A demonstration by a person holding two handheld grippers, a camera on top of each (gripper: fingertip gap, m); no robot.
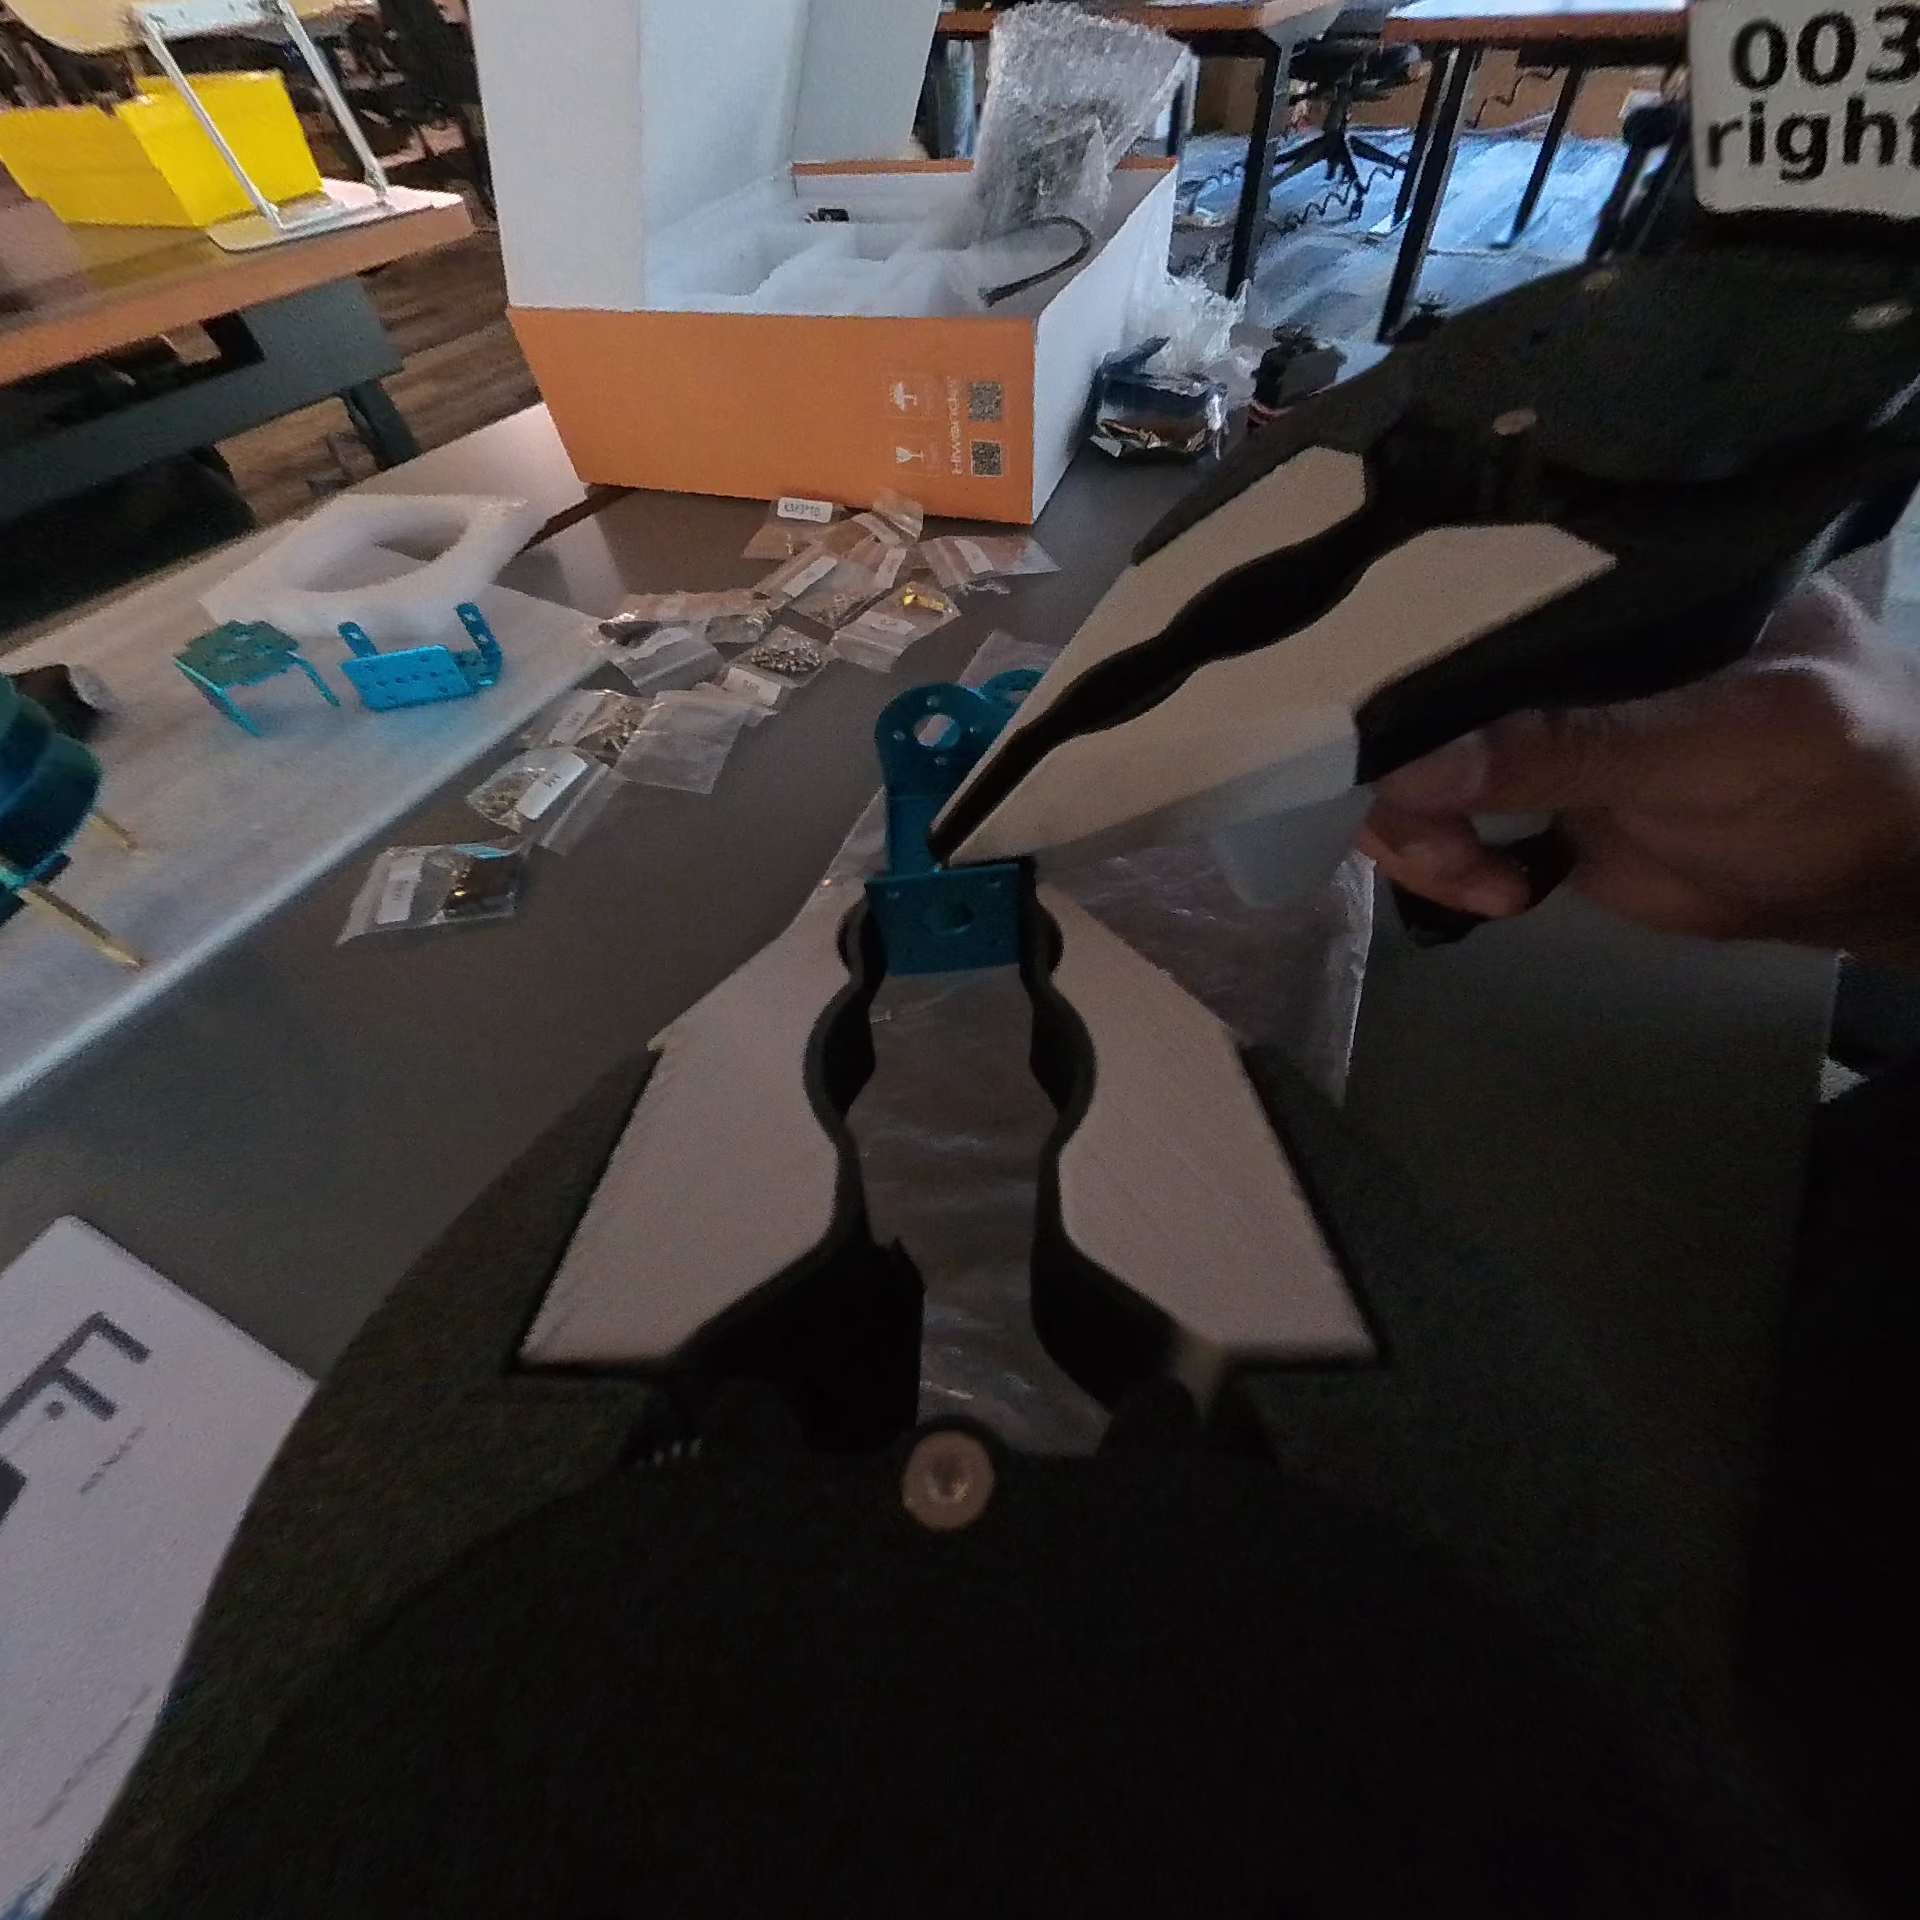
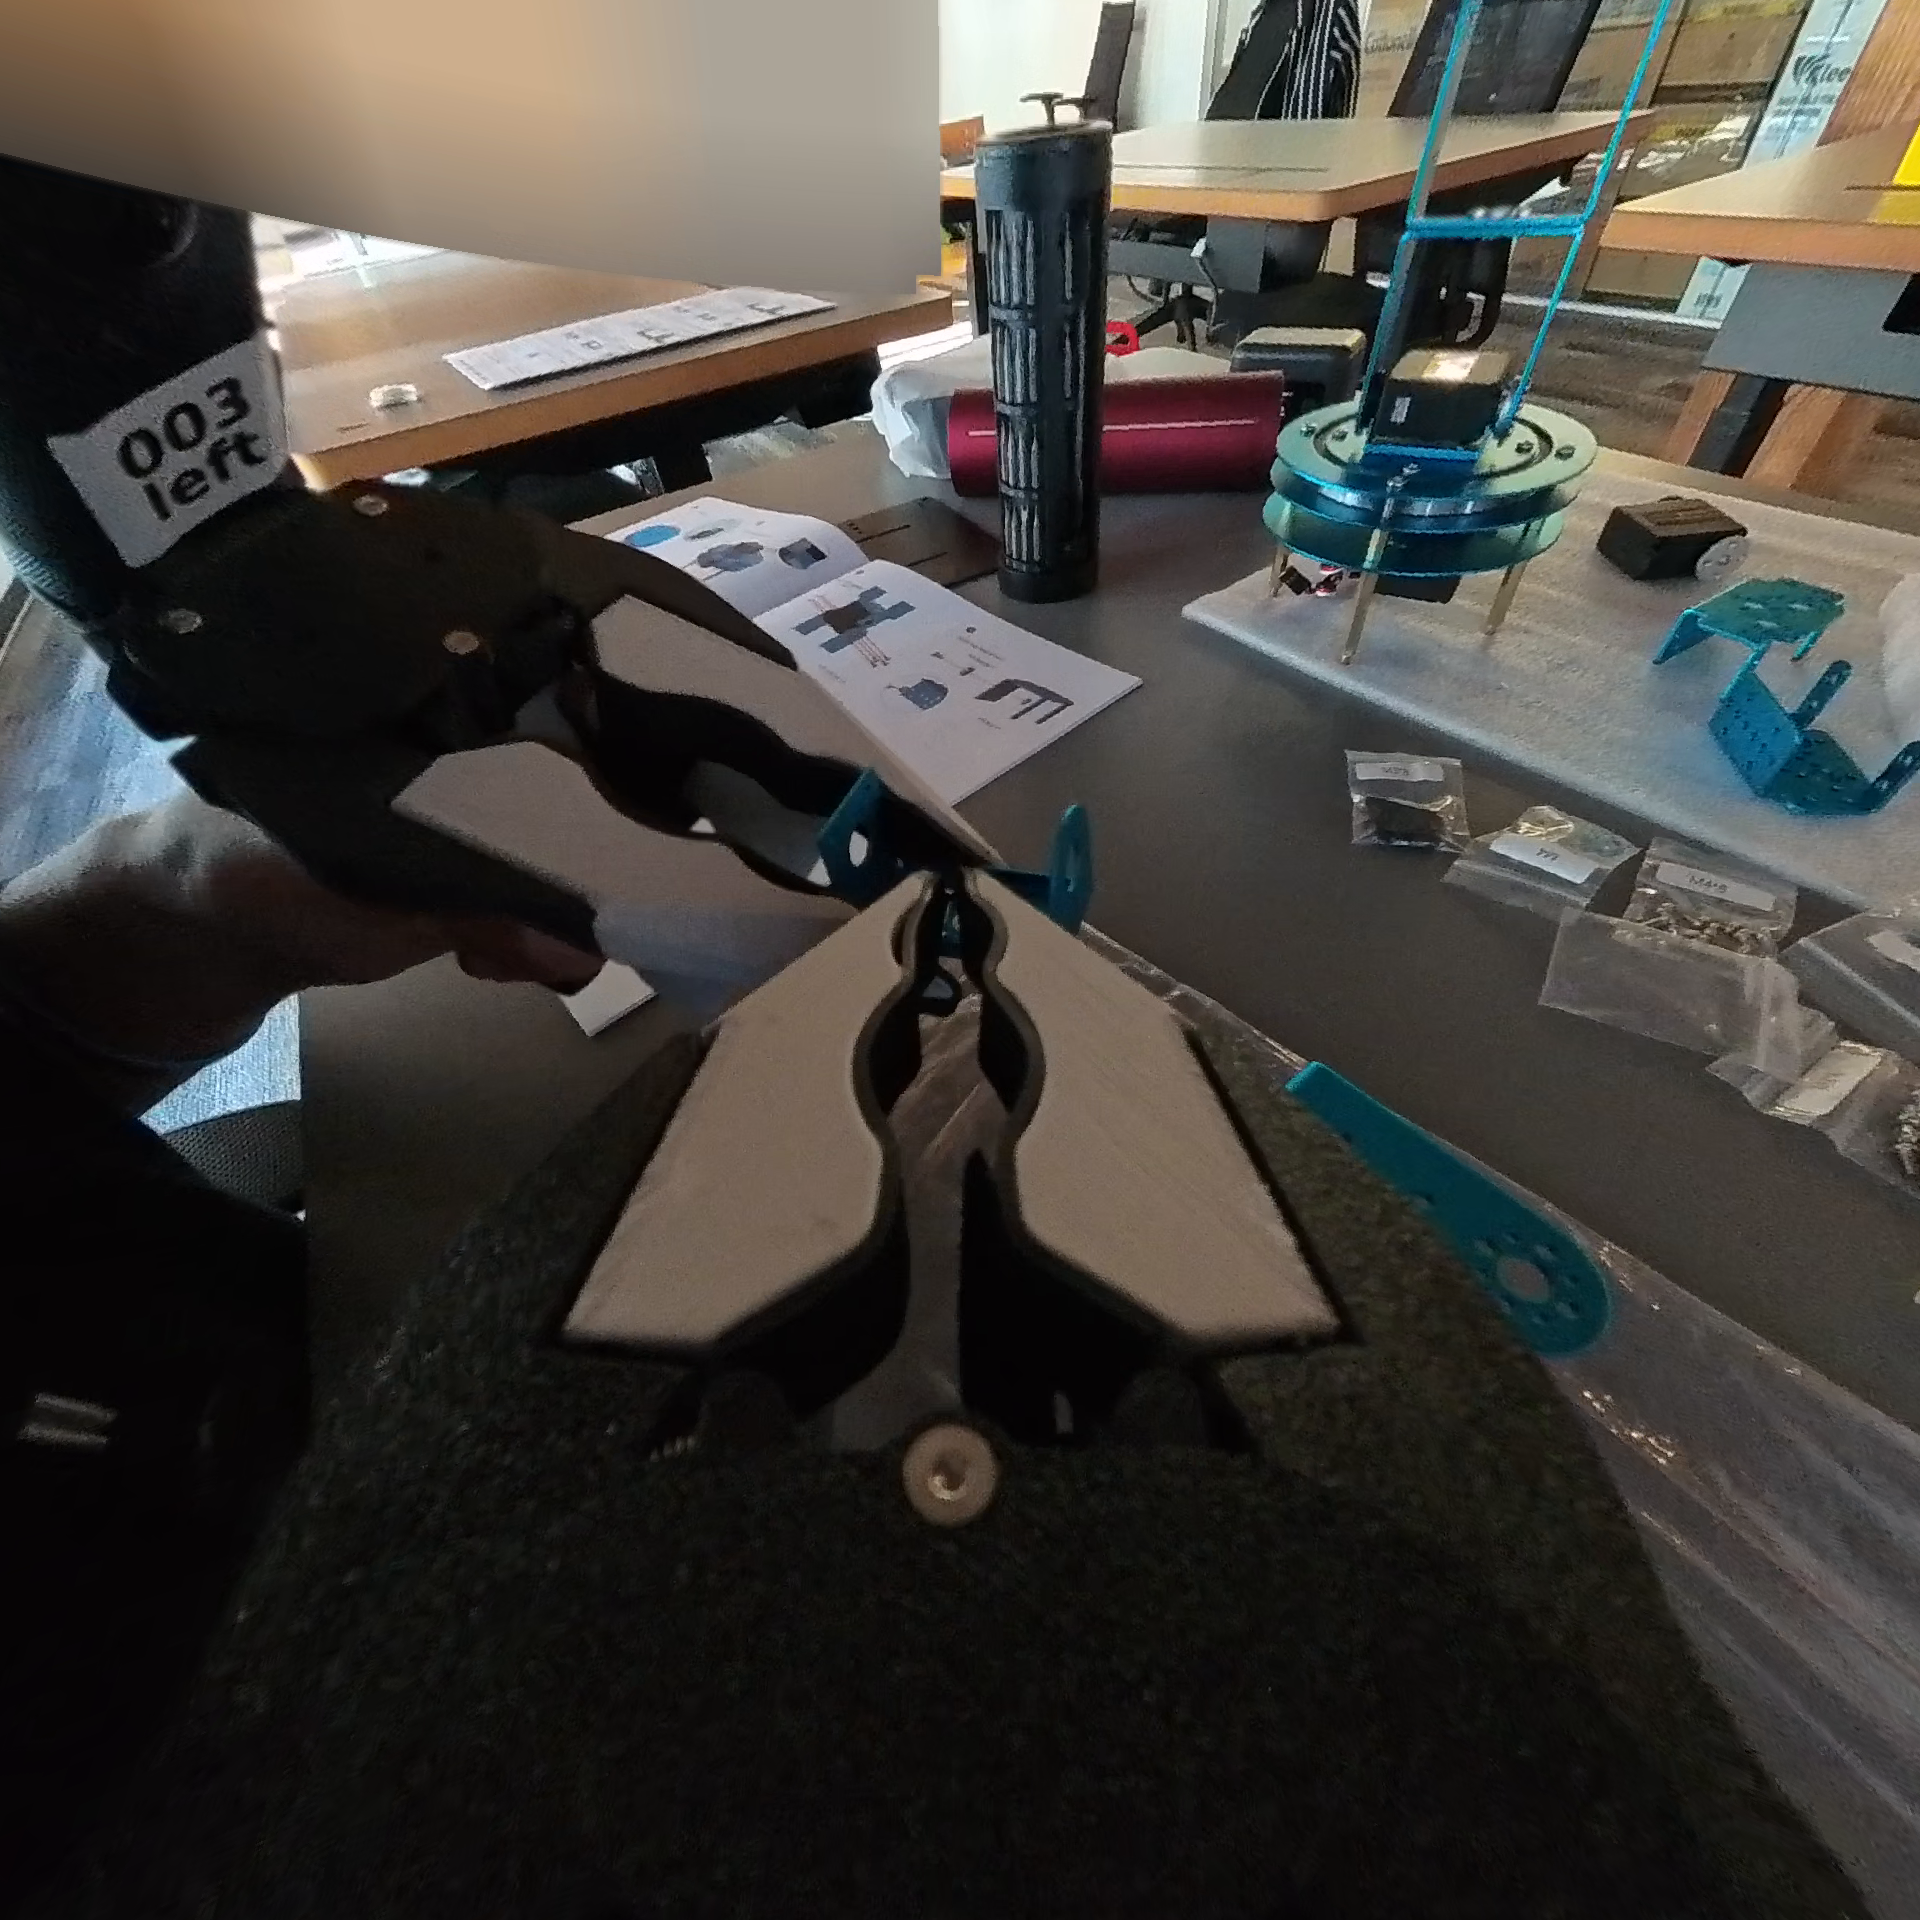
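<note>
Left claw [image 1: 948, 920] clamps the flat base of a blue anodised metal bracket [image 1: 940, 920] above the dark grey worktop [image 1: 416, 1039], right claw [image 2: 951, 883] pinching its upright flange, small clear plastic screw bags [image 1: 686, 675] and an orange-and-white cardboard box [image 1: 790, 405] beyond.

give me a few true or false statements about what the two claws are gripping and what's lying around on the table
1. The left claw grips a blue metal bracket. True.
2. The right claw hangs wide open, away from the bracket. False: its tips are closed on the same bracket.
3. The orange and white box is shut. False: its lid stands open.
4. Small clear bags of hardware lie on the dark table. True.
5. An open instruction booklet lies on the table. True.
</note>
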